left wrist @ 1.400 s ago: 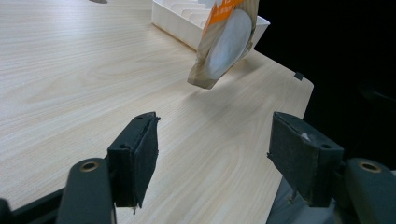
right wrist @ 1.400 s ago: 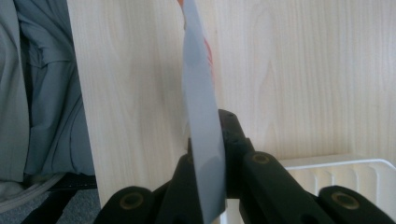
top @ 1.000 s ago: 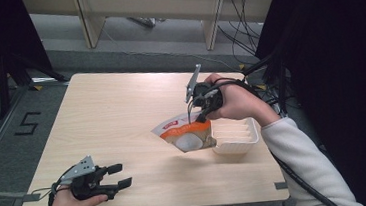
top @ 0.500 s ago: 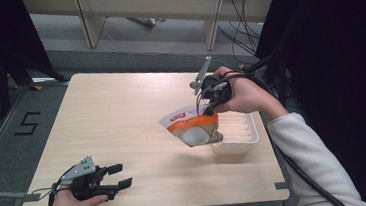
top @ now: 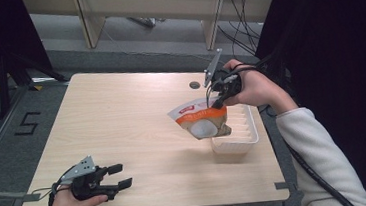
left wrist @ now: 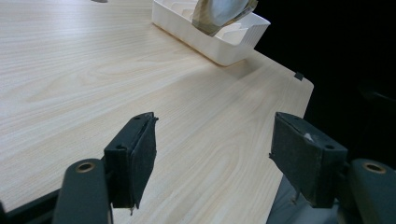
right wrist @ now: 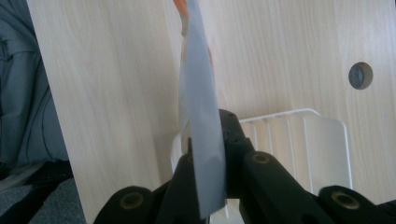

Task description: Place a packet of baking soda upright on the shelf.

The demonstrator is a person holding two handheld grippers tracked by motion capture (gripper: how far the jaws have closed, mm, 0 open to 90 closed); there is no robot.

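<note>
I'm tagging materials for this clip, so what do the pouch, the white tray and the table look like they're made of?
Pouch: looks like thin printed plastic film, slightly glossy; it hangs flat and edge-on from the right gripper.
White tray: probably moulded plastic, smooth and matte, with ribbed floor and rounded rim.
Table: light wood grain, likely laminate or veneer; which one isn't clear.

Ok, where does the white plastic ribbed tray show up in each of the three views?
High view: the white plastic ribbed tray sits right of centre, near the table's right edge, under the orange and white snack pouch.
Left gripper view: top centre, far beyond the open tongs.
Right gripper view: lower right, behind the tongs shut on the pouch.
Shared landmark: the pouch, hanging over the tray in all three.
</note>
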